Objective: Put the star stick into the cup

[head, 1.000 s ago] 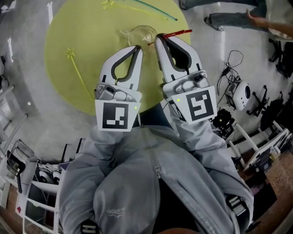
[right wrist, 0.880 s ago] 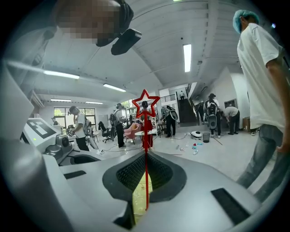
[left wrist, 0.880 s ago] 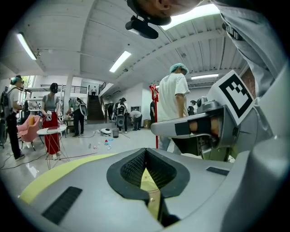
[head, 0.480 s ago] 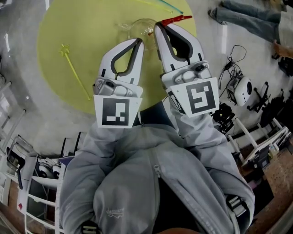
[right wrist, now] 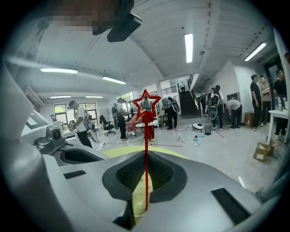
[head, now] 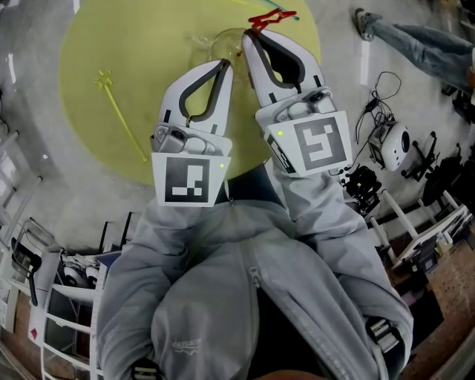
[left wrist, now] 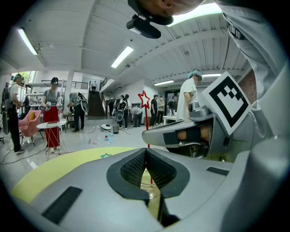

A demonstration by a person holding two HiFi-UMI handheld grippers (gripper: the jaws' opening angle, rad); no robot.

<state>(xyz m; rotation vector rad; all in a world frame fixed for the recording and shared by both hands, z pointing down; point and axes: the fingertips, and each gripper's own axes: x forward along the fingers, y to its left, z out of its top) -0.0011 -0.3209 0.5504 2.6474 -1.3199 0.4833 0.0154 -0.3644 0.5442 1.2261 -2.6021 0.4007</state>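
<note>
1. The thin red star stick (head: pixel 270 16) has been tipped more upright than a moment ago. Its star is now held up just beyond the clear glass cup (head: pixel 227 43) on the round yellow table (head: pixel 133 67).
2. The stick is judged nearly ready to be lowered into the cup.
3. The stick is squeezed tight in the right gripper (head: pixel 249 37), held just beside the cup.
4. The left gripper (head: pixel 225 67) is kept at the cup's near edge, jaws pressed together. Whether the rim is pinched cannot be told.
</note>
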